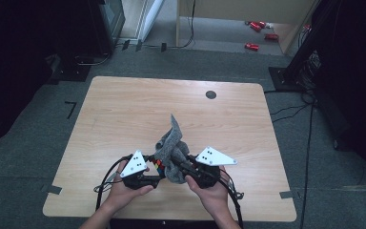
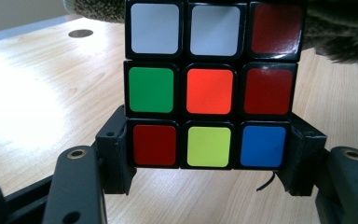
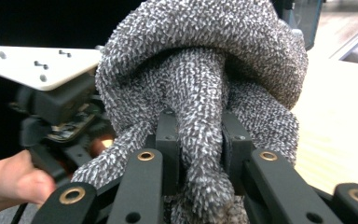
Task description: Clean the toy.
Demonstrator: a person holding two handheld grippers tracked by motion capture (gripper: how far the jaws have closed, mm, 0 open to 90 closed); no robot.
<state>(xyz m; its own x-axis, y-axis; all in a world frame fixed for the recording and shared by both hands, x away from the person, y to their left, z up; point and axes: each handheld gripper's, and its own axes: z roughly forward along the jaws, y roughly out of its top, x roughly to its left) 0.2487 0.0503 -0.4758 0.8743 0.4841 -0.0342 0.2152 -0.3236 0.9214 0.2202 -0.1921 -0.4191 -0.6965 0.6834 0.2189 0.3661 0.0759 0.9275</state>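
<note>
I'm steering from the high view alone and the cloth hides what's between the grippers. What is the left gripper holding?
Observer: A Rubik's cube, clamped by its bottom row between the left gripper's jaws.
Operator: Is the face toward that gripper solved?
Observer: No, mixed: white, white, red on top; orange in the centre.
Operator: And how is the right gripper gripping?
Observer: The right gripper pinches a bunched fold of the grey knitted cloth.

High overhead, claw cameras close, shared cloth [image 1: 171,148]
</note>
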